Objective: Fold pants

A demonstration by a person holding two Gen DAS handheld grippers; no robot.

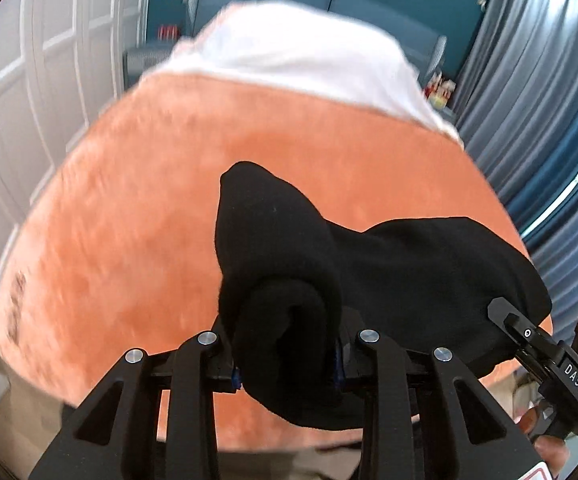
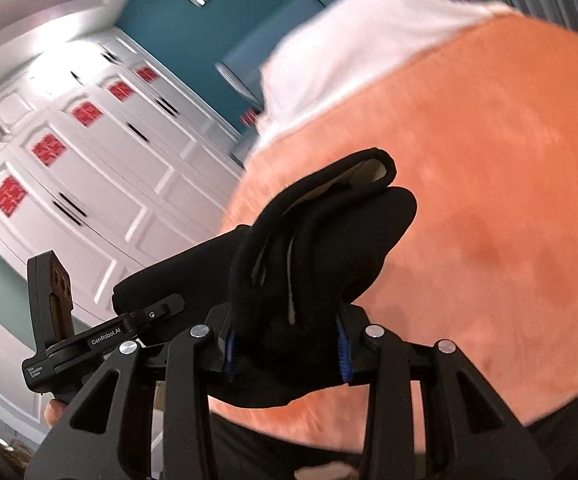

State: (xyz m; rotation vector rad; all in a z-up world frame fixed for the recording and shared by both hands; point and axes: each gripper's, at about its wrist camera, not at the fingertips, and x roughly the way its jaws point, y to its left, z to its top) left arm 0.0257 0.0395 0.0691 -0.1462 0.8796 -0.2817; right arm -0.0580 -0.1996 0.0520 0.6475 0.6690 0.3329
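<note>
The black pants (image 1: 369, 264) hang bunched between the two grippers, lifted above an orange blanket (image 1: 137, 208) that covers most of the bed. The left gripper (image 1: 289, 356) is clamped on a thick roll of the fabric, its blue pads only just showing at either side of the bundle. From there the cloth runs off to the right as a broad dark sheet toward the right gripper (image 1: 537, 344), seen from the side at the edge of the left camera view.

In the right camera view, the right gripper (image 2: 287, 350) is likewise closed on a wad of the pants (image 2: 321, 232), with several folded layers and a rounded hem (a pale lining shows inside it) rising above the fingers. The left gripper (image 2: 145, 320) shows low at the left, with the fabric stretched across to it.

The blanket (image 2: 489, 200) spreads wide and bare ahead of both tools, giving open room beyond the pants. Its far edge meets a white sheet (image 1: 289, 56), and its near edge curves away below the fingers. At the left of both views stands a white wardrobe (image 2: 101, 160) with red squares on its doors; grey-blue curtains (image 1: 537, 92) hang at the right of the bed, close to the blanket's right edge. Both views are somewhat blurred.
</note>
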